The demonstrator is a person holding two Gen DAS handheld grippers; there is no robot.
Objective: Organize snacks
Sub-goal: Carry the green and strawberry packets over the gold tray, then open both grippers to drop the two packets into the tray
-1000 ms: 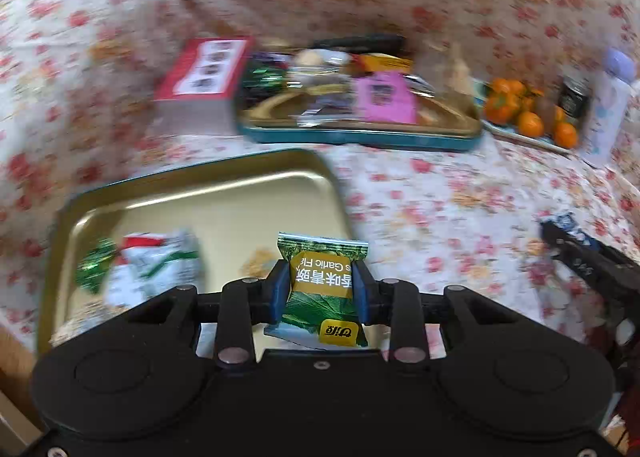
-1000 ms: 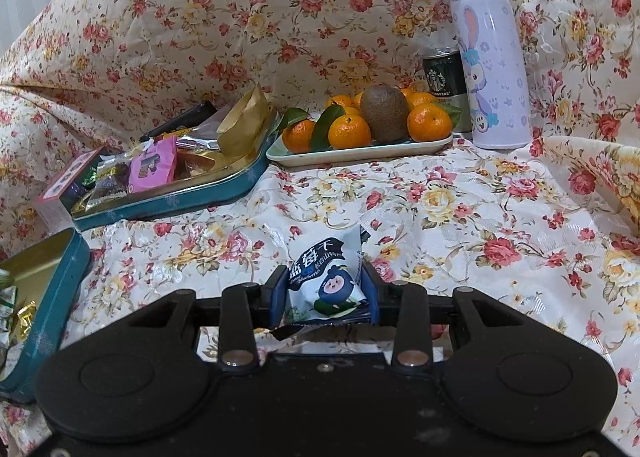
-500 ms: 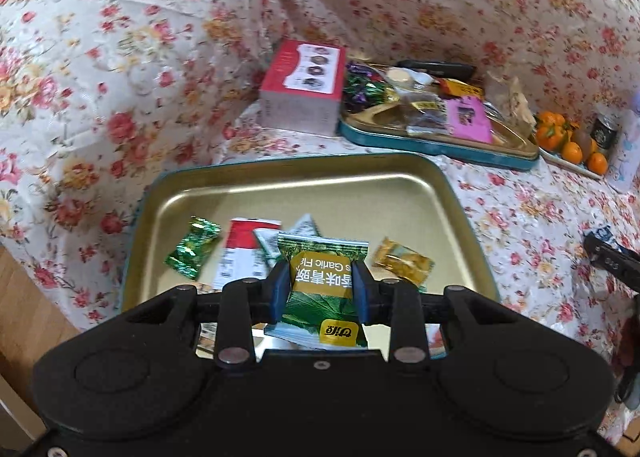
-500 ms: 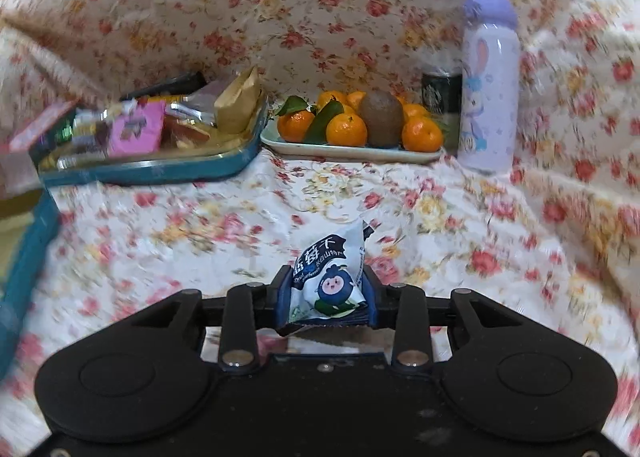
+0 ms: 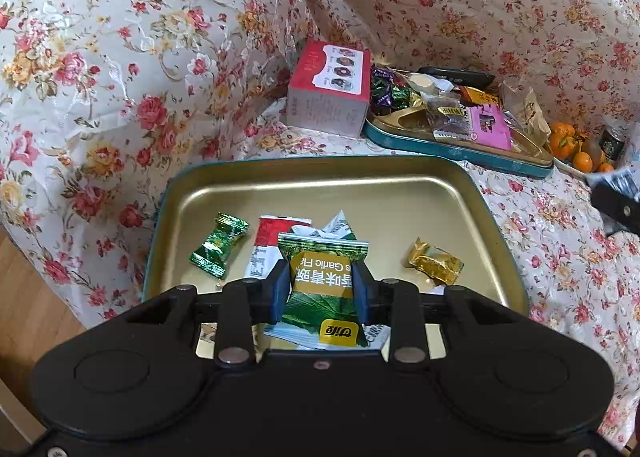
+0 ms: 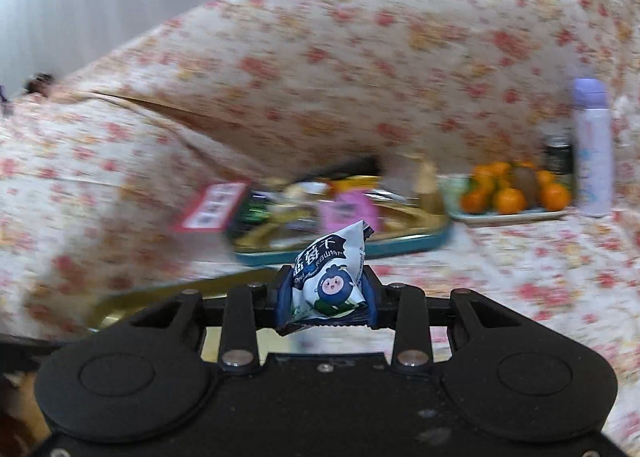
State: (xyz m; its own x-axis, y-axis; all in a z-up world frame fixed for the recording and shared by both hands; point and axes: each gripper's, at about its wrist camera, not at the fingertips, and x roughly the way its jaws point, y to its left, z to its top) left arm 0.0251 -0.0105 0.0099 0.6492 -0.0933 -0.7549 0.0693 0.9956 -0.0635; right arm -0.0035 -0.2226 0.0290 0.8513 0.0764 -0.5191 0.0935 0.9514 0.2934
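Over the near tin, the left gripper pinches a green packet reading "Garlic"; wrapped sweets lie below, bare floor toward the tin's far rim. The right gripper clamps a white blueberry packet. Beyond: red box, crowded far tin, oranges, bottle.

A red-and-yellow rose-print cloth lies under a gold-lined teal tin. At its 9 o'clock a green foil candy, at 3 a gold one.
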